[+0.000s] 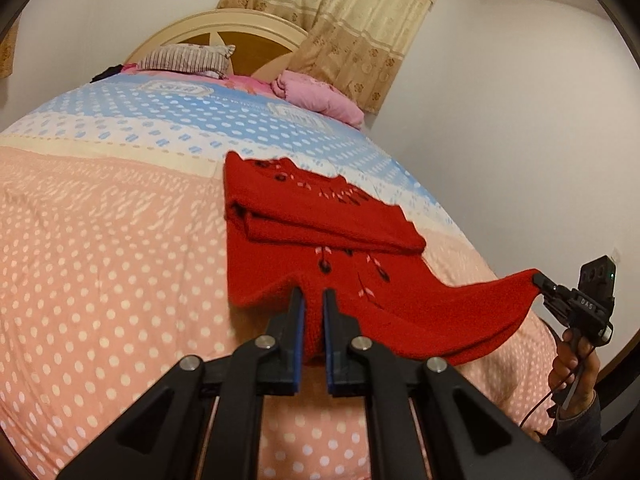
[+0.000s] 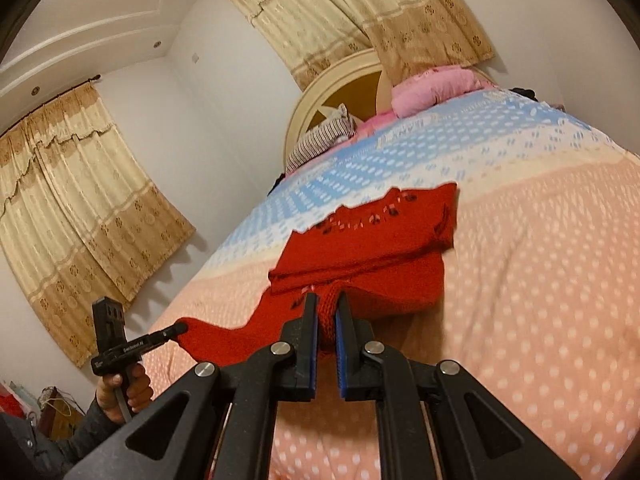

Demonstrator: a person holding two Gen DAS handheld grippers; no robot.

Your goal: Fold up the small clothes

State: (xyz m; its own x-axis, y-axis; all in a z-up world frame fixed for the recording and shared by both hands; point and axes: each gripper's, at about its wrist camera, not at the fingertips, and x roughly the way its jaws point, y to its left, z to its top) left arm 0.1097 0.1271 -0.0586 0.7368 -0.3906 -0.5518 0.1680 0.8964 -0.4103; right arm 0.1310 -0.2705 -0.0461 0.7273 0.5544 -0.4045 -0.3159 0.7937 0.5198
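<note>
A small red knitted sweater (image 1: 320, 216) with dark and pink embroidery lies partly folded on the bed, its sleeves laid across the body. Its near hem is lifted off the bedspread. My left gripper (image 1: 312, 300) is shut on the hem's left part, with red knit bunched between the blue pads. My right gripper (image 1: 536, 280) pinches the hem's other corner at the right of the left wrist view. In the right wrist view the right gripper (image 2: 328, 304) is shut on a fold of the sweater (image 2: 384, 248), and the left gripper (image 2: 182, 328) holds the far corner at the left.
The bed (image 1: 100, 240) has a pink and blue dotted bedspread. A striped pillow (image 1: 184, 58) and a pink bundle (image 1: 320, 96) lie by the round headboard (image 1: 224, 28). Beige curtains (image 1: 352, 28) and white walls stand behind. A hand (image 1: 572, 356) holds the right gripper's handle.
</note>
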